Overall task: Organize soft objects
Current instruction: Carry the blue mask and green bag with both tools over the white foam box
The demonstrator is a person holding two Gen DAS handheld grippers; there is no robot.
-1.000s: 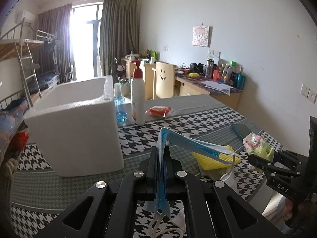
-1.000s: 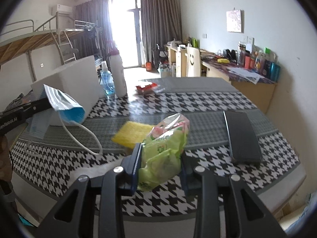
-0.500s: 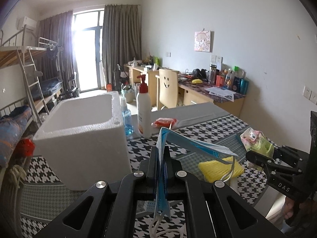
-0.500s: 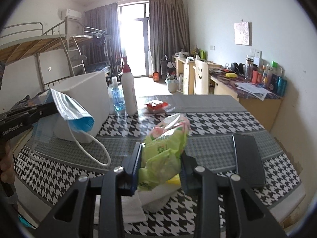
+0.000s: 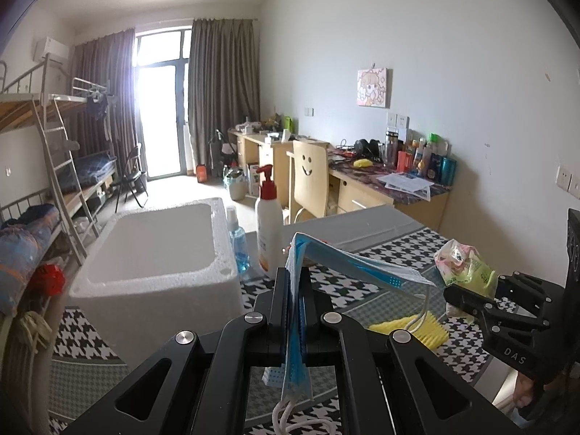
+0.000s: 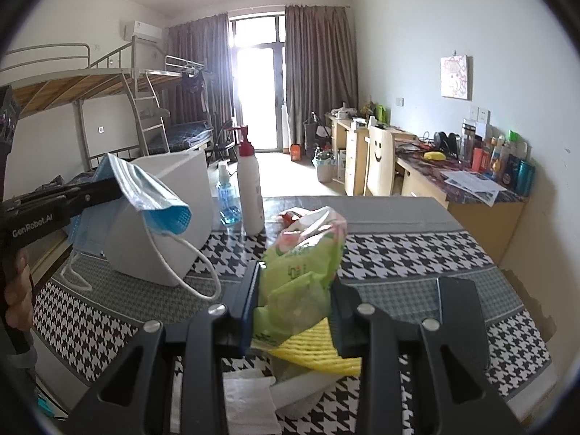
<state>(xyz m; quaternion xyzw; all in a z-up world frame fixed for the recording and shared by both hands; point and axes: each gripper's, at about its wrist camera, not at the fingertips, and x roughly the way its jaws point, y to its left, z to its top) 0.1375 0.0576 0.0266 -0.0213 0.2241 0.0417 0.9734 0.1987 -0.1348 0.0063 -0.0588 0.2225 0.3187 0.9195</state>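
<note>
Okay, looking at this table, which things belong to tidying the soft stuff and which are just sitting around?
Job:
- blue face mask, in left gripper
- green tissue packet, in right gripper
- white foam box
- yellow sponge cloth

Lying about:
- pump bottle
- blue spray bottle

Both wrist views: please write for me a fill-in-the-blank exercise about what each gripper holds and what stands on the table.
1. The left gripper is shut on a blue face ____.
2. The right gripper holds a soft ____ packet between its fingers.
3. The white pump bottle has a ____ pump head.
4. The white foam box has ____ inside it.

Missing words: mask; green; red; nothing
</note>
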